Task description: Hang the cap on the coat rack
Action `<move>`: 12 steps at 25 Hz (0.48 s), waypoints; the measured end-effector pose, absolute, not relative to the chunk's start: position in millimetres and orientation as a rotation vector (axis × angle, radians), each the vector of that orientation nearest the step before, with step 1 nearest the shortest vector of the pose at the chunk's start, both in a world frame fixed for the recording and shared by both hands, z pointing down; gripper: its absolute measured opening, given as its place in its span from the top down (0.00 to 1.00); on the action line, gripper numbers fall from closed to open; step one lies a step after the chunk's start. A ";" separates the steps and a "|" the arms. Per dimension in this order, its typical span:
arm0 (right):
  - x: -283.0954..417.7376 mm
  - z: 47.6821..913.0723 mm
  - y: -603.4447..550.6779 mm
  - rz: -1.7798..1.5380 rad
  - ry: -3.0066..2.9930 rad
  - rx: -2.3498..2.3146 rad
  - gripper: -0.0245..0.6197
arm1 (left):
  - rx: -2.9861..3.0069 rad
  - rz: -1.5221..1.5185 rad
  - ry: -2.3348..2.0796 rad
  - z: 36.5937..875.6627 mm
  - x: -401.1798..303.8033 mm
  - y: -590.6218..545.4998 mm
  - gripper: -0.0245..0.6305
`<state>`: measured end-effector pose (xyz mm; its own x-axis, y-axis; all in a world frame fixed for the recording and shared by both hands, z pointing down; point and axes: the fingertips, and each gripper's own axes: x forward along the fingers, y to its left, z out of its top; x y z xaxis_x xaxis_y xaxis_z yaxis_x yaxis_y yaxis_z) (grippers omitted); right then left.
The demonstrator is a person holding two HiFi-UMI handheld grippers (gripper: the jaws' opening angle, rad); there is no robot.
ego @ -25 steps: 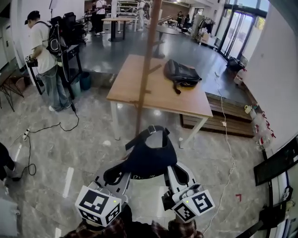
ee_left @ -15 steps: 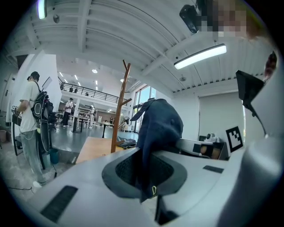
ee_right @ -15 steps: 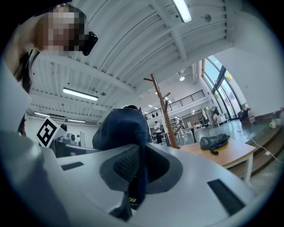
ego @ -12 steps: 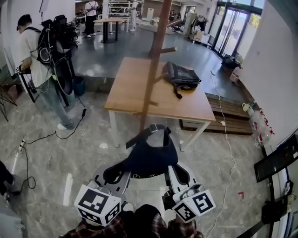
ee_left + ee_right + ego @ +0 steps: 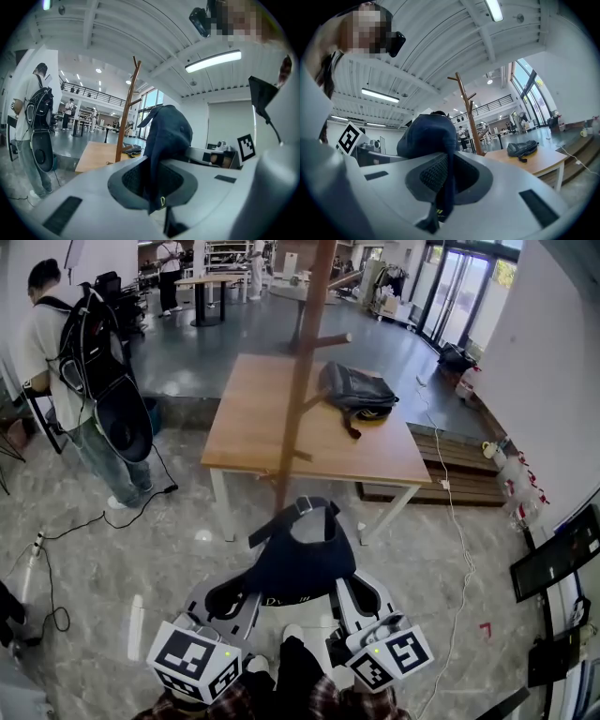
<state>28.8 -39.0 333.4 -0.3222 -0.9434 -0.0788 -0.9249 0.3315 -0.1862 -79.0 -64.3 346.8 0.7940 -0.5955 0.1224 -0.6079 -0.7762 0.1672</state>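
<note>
A dark navy cap [image 5: 300, 557] hangs between my two grippers, low in the head view. My left gripper [image 5: 246, 585] is shut on its left edge and my right gripper [image 5: 354, 583] is shut on its right edge. The wooden coat rack [image 5: 302, 381] stands just beyond the cap, its pole rising past the table with a peg [image 5: 330, 339] sticking out to the right. In the left gripper view the cap [image 5: 166, 133] bulges above the left gripper [image 5: 154, 187], with the coat rack [image 5: 125, 112] behind. In the right gripper view the cap [image 5: 429, 136] sits over the right gripper [image 5: 444, 183], the coat rack [image 5: 468, 115] beyond.
A wooden table [image 5: 253, 423] stands behind the rack with a black backpack [image 5: 354, 390] on it. A person [image 5: 56, 352] wearing a backpack stands at the left. A low wooden platform [image 5: 450, 474] lies at the right. Cables run over the marble floor [image 5: 141, 531].
The rack and table have drawn a little nearer and the rack's peg has come further into view. The person at the left has shifted. Both grippers still hold the cap the same way.
</note>
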 end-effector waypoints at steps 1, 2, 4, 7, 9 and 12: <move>31.2 333.6 -42.9 -0.158 2.417 -1.712 0.93 | 2.785 0.092 -0.947 347.0 -76.7 -67.8 0.91; 34.0 333.7 -47.1 -0.156 2.416 -1.709 0.93 | 2.786 0.091 -0.949 347.2 -74.0 -71.7 0.91; 40.7 334.1 -57.9 -0.153 2.417 -1.699 0.93 | 2.788 0.090 -0.957 347.6 -67.6 -81.9 0.91; 53.0 337.7 -78.9 -0.159 2.429 -1.681 0.93 | 2.782 0.095 -0.972 351.1 -55.6 -101.0 0.91; 62.1 338.8 -93.6 -0.162 2.439 -1.663 0.93 | 2.772 0.089 -0.972 353.0 -46.5 -114.3 0.91; 74.7 335.3 -113.0 -0.161 2.464 -1.615 0.93 | 2.747 0.065 -0.967 351.7 -33.9 -132.2 0.91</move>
